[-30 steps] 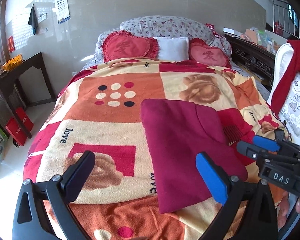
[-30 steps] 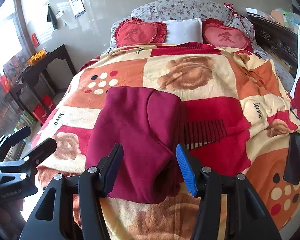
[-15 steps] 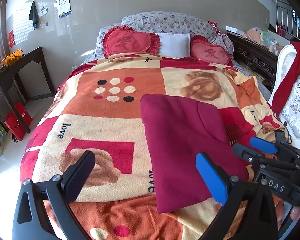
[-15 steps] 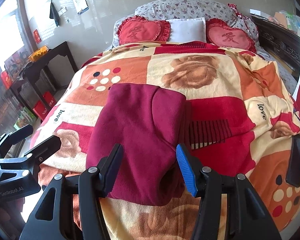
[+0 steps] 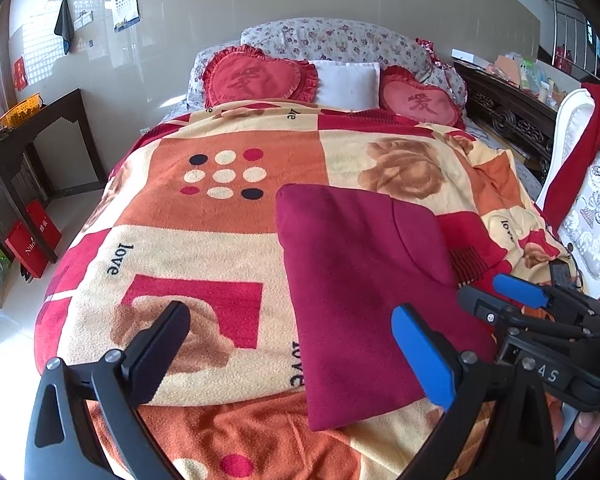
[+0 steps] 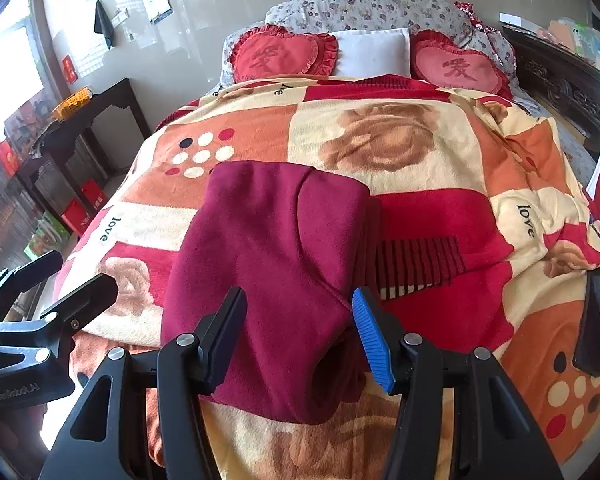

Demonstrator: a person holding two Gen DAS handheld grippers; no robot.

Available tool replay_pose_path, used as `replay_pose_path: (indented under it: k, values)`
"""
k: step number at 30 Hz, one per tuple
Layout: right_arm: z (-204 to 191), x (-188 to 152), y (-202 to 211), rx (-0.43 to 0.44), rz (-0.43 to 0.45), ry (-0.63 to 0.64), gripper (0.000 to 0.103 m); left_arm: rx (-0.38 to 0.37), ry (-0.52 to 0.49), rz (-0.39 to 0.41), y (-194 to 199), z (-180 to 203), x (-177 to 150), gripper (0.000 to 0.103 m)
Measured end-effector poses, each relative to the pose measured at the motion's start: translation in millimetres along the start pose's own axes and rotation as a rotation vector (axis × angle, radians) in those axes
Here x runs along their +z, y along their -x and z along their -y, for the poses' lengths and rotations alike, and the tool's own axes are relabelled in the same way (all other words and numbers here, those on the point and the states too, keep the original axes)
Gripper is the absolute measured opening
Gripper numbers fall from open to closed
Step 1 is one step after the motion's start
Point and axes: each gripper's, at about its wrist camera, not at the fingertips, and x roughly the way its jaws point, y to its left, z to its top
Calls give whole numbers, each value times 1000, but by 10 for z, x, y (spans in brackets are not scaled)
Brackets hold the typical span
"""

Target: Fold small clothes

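Folding stage, both wrist views. The maroon garment (image 5: 364, 292) lies flat on the patterned blanket (image 5: 204, 240) near the foot of the bed, already doubled into a long panel with one flap laid across its upper right part. Its straight left edge and rounded near corner suggest that the lengthwise folds are complete and that a crosswise fold remains; this is a judgement from the shape alone.

The left gripper (image 5: 292, 344) hovers above the blanket with its jaws wide apart and nothing between them. The black finger (image 5: 156, 352) stands over bare blanket, while the blue finger (image 5: 424, 356) stands over the garment's near right part. Placed so, it straddles the garment's left edge without touching it.

The right gripper (image 6: 300, 332) hangs over the garment's (image 6: 272, 264) near end, jaws parted about halfway and clamped on nothing. The cloth shows between the fingers but lies below them, so no grip is evident. Its position over the near hem, where an open tuck (image 6: 336, 372) gapes, probably prepares a pinch there to carry that end toward the pillows (image 6: 284, 56).

A dark phone-like slab (image 6: 596, 320) rests on the blanket well to the right, clear of the working area. A dark side table (image 5: 40, 148) stands left of the bed.
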Motion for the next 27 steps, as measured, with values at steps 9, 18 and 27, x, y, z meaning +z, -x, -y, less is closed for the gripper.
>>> replay_pose_path:
  k: [9, 18, 27]
  values:
    - [2, 12, -28, 0, -5, -3, 36, -9, 14, -11, -54, -7, 0, 103]
    - [22, 20, -90, 1, -13, -9, 36, -18, 15, -15, -90, 6, 2, 103]
    - [54, 3, -116, -2, -20, -20, 36, -19, 8, 5, -108, 4, -9, 103]
